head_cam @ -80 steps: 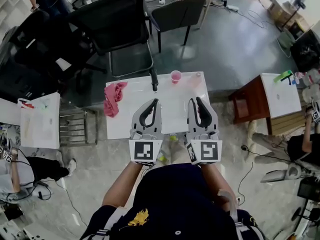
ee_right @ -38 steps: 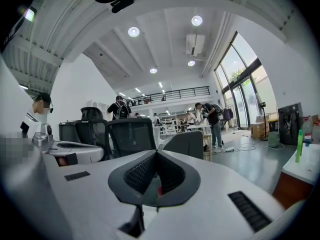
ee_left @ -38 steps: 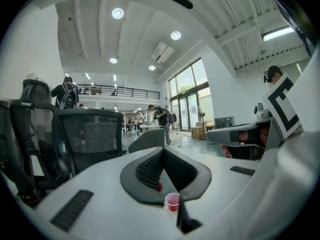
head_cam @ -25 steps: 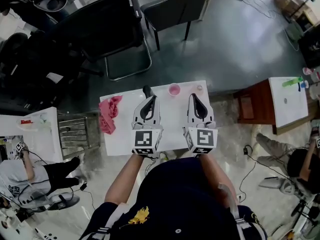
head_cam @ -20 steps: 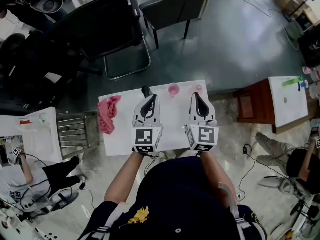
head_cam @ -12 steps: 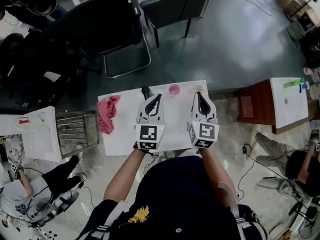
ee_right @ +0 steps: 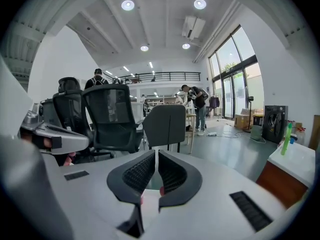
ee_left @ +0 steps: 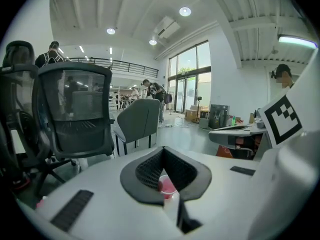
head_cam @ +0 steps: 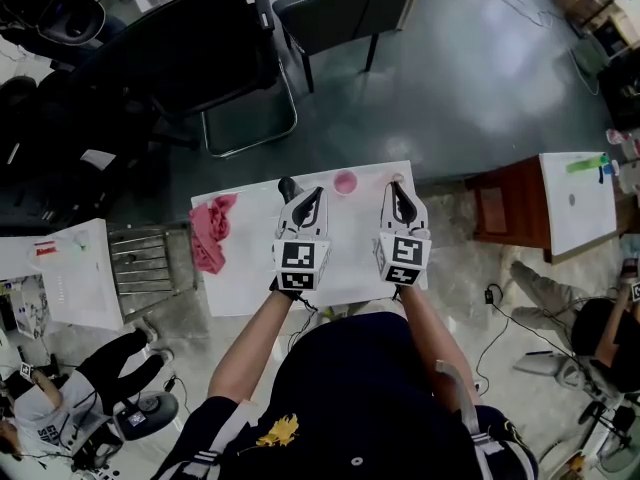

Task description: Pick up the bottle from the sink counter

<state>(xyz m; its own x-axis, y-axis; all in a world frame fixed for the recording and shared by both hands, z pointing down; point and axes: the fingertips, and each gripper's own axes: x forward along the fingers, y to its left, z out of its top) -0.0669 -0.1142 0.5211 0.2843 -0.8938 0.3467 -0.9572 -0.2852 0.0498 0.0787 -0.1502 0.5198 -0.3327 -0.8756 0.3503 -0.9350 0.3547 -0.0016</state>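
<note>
A small clear bottle (head_cam: 397, 178) stands near the white counter's (head_cam: 250, 278) far right edge; from above I see only its top. My right gripper (head_cam: 395, 188) hovers just in front of it, tips almost over it, jaws shut with a hairline slit and nothing between them (ee_right: 156, 151). To the left, my left gripper (head_cam: 311, 196) is shut and empty over the counter's middle. Through the gap under its jaws (ee_left: 163, 149) a pink cup (ee_left: 166, 186) shows. That pink cup (head_cam: 345, 181) stands at the far edge between the two grippers.
A dark faucet (head_cam: 287, 187) rises just left of the left gripper. A pink cloth (head_cam: 212, 230) lies on the counter's left end. Office chairs (head_cam: 190, 58) stand beyond the far edge. A brown side table (head_cam: 500, 208) is to the right, a metal rack (head_cam: 145, 263) to the left.
Both grippers have moved forward over the counter toward its far edge. The left one has also shifted a little to the right. Both stay shut and empty.
</note>
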